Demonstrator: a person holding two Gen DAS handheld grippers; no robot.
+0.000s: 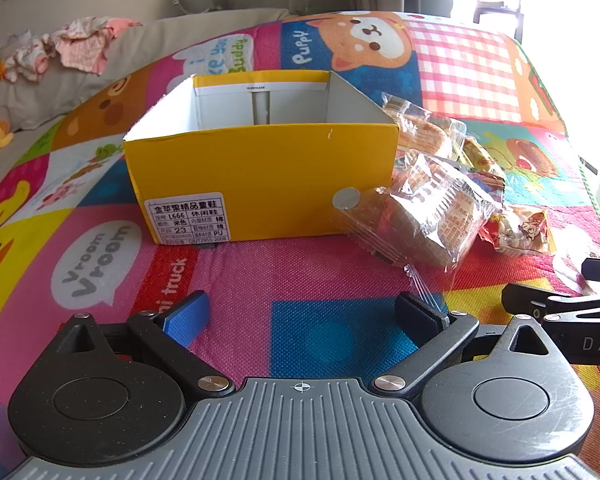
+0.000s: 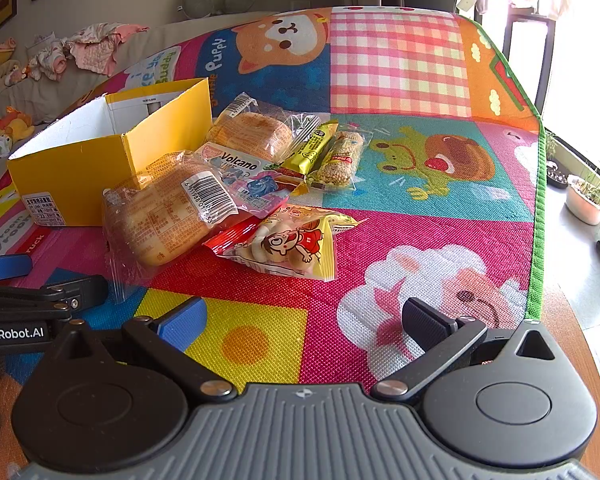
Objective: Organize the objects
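An empty yellow cardboard box (image 1: 260,184) (image 2: 84,172) stands on the colourful play mat. To its right lies a heap of wrapped snacks: a bread pack with a barcode (image 2: 168,216) (image 1: 420,216), a second bread pack (image 2: 252,134), a "Volcano" packet (image 2: 246,178), a yellow bar (image 2: 314,148), a grain bar (image 2: 342,158) and a red-and-yellow cartoon packet (image 2: 292,246) (image 1: 520,232). My left gripper (image 1: 304,316) is open, a little short of the box. My right gripper (image 2: 304,320) is open too, nearer than the snacks, with only mat between its fingers.
The mat (image 2: 400,64) ends at a green hem (image 2: 538,220) on the right, above a wooden table edge. Beyond that stand plant pots (image 2: 588,200). At the back left are a grey sofa with baby clothes (image 1: 80,44) and soft toys (image 2: 10,128).
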